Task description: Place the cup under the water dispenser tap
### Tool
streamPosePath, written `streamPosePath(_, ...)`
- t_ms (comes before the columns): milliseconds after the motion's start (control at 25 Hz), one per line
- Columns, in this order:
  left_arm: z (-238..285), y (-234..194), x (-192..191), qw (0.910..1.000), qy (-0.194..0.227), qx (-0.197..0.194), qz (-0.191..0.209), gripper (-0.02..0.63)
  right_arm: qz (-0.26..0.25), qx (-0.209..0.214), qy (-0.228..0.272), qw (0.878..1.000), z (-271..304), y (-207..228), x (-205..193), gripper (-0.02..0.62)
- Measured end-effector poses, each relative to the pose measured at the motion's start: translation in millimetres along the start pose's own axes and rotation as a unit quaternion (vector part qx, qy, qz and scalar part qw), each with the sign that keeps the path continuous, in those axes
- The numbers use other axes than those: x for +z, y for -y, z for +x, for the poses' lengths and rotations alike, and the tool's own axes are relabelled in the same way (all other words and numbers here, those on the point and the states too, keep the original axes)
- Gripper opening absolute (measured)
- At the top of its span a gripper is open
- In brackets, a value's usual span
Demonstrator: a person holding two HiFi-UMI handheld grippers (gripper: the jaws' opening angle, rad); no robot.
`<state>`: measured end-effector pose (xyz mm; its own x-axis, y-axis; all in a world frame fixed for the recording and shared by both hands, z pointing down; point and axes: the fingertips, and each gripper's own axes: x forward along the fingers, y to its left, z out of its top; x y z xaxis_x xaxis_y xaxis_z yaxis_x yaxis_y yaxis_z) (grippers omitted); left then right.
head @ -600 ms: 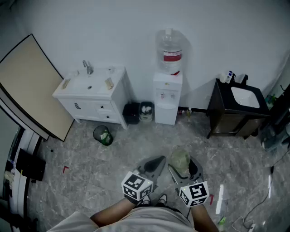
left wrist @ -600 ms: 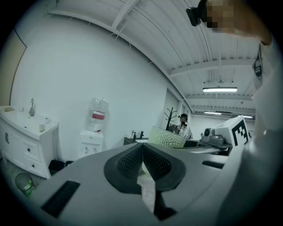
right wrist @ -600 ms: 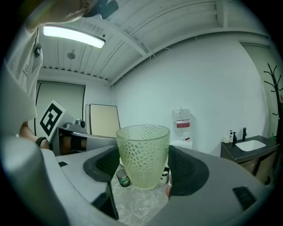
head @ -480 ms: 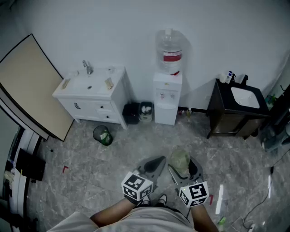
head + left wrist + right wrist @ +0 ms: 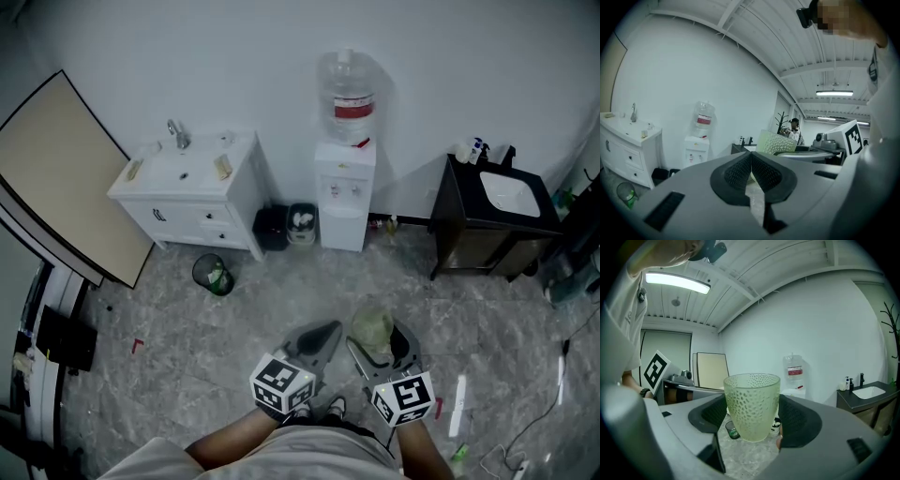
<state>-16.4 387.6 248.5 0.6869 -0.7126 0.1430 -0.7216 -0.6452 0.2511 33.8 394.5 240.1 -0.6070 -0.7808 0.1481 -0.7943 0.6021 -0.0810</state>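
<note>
the cup [image 5: 751,406] — a pale green, dimpled tumbler — is held upright between the jaws of the right gripper [image 5: 753,414], which are spread wide around it, with the pads pressed on its two sides. the left gripper [image 5: 751,165] is closed on nothing, its pads meeting, and is carried just beside the right one. in the head view both are seen low over the marbled floor [image 5: 281,309], well apart from the water dispenser [image 5: 344,192], which stands against the far wall with its bottle [image 5: 350,94] on top.

the step in hand is judged to be the carry toward the dispenser. the cup is best kept level and the grip unchanged until the recess under the taps [image 5: 341,190] is reached. there it should be brought in straight from the front and set down before the jaws are let go.

two small bins [image 5: 286,228] are set just beside the dispenser's left side, with a white vanity [image 5: 187,187] beyond them and a green bin [image 5: 213,277] out on the floor. a dark cabinet [image 5: 487,230] stands to the right. none of these is judged to block a straight approach — only the last reach, beside the bins, calls for care.
</note>
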Motion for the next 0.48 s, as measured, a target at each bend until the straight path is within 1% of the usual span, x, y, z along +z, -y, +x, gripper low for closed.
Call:
streamPosePath(200,13.4,-0.5,-4.9,0.9999,0.0,0.01,-0.004,0.006,-0.001,0.014,0.0,1.0,1.5,12.5,-5.1,0.322)
streamPosePath(320,20.0,-1.6,-5.1,0.9999,-0.001,0.013,-0.004,0.006,0.002,0.013,0.0,1.0,4.4,23.8,-5.8,0.322)
streamPosePath(480,29.4,-14.5,0.3,0.9998,-0.001,0.02,-0.007,0.006,0.004,0.016,0.001,1.0,17.5,34.4,-1.0,0.322)
